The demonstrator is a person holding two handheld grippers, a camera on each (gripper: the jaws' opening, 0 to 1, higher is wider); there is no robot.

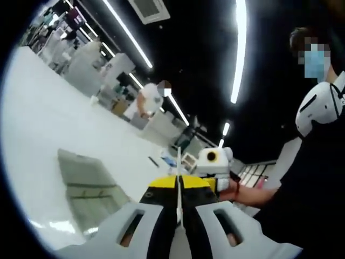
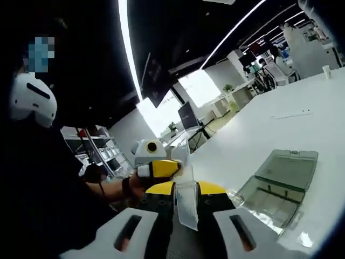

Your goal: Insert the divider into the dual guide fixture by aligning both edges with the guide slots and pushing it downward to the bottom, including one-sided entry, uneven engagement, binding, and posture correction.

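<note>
One divider [image 2: 186, 208], a thin clear plastic sheet, stands between the yellow-tipped jaws of the right gripper [image 2: 186, 190] in the right gripper view, both jaws closed against its faces. In the left gripper view the same divider [image 1: 178, 186] appears edge-on as a narrow pale line, clamped between the jaws of the left gripper [image 1: 179, 183], which are drawn nearly together on it. Two grippers thus hold the one sheet, raised above the table [image 1: 48, 135]. Each view also shows the opposite gripper just beyond the sheet, with the person's hand [image 2: 116, 189] behind it. One clear, hinged fixture [image 2: 280, 186] lies open on the white table [image 2: 269, 129], to the right of the jaws in the right gripper view; in the left gripper view the fixture [image 1: 89, 189] lies left of the jaws, apart from the sheet. Two people appear: the operator [image 1: 318, 162] in dark clothing and a second person [image 1: 148, 100] standing at a far bench.
</note>
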